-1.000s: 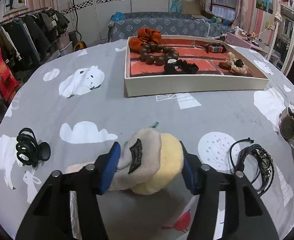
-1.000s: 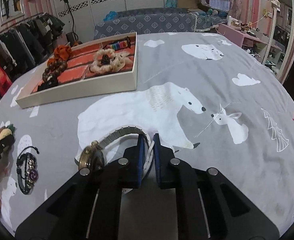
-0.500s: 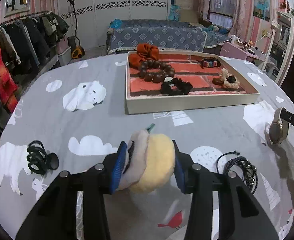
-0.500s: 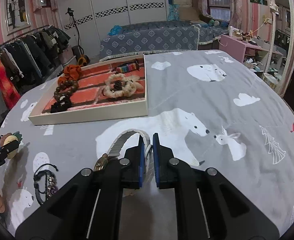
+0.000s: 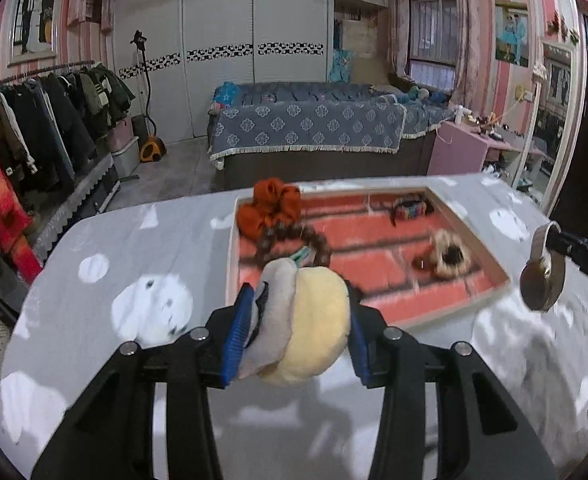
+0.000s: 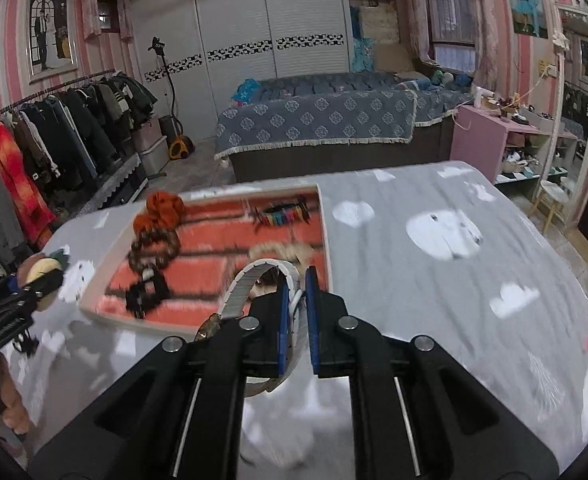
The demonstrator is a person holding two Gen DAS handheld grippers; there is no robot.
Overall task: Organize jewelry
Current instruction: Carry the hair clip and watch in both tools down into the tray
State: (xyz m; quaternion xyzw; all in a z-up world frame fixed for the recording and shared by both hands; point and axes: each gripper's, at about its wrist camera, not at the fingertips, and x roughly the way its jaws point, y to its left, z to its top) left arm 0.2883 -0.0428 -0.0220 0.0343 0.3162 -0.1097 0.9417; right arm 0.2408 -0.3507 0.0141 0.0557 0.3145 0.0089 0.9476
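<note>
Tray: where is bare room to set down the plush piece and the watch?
In the tray, the near red strip in front of the fluffy scrunchie is bare, as is the middle between the rainbow band and the bead bracelet. The left end is crowded: orange scrunchie, beads, black scrunchie.

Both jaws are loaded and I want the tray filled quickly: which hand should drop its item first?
Probably right: its watch already hangs over the tray. The left's plush hair clip sits before the near rim.
</note>
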